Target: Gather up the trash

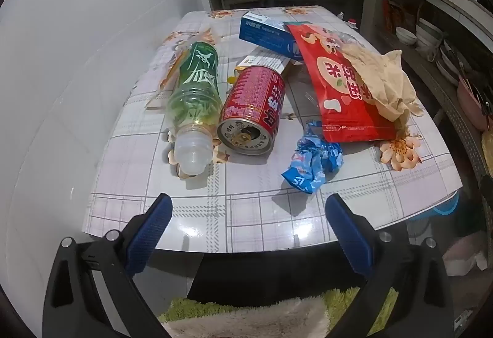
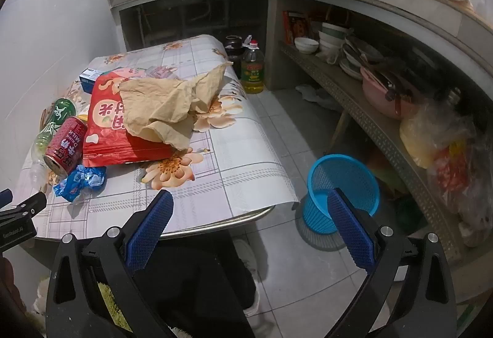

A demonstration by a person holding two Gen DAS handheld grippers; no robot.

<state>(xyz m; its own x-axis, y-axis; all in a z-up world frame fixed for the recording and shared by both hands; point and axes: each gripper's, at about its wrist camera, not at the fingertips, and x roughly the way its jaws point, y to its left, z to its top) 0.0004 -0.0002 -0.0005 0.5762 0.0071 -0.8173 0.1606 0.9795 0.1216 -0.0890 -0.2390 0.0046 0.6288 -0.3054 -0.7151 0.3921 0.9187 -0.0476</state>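
Both grippers, left (image 1: 248,208) and right (image 2: 249,205): jaws wide, empty, at table's (image 1: 262,214) near edge.
Collection unstarted; crumpled blue wrapper (image 1: 312,160) likely first, for blue basket (image 2: 343,183).

I see the can (image 1: 251,109) on the table (image 1: 262,214): bottle (image 1: 194,103) touching its left, wrapper (image 1: 312,163) near its right, boxes (image 1: 268,35) behind.

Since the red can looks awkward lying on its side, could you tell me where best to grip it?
Probably across the round body of the red can, coming down from above with the open left gripper. Its side faces up and its top end faces the gripper; the green bottle lies close alongside, leaving little finger room there.
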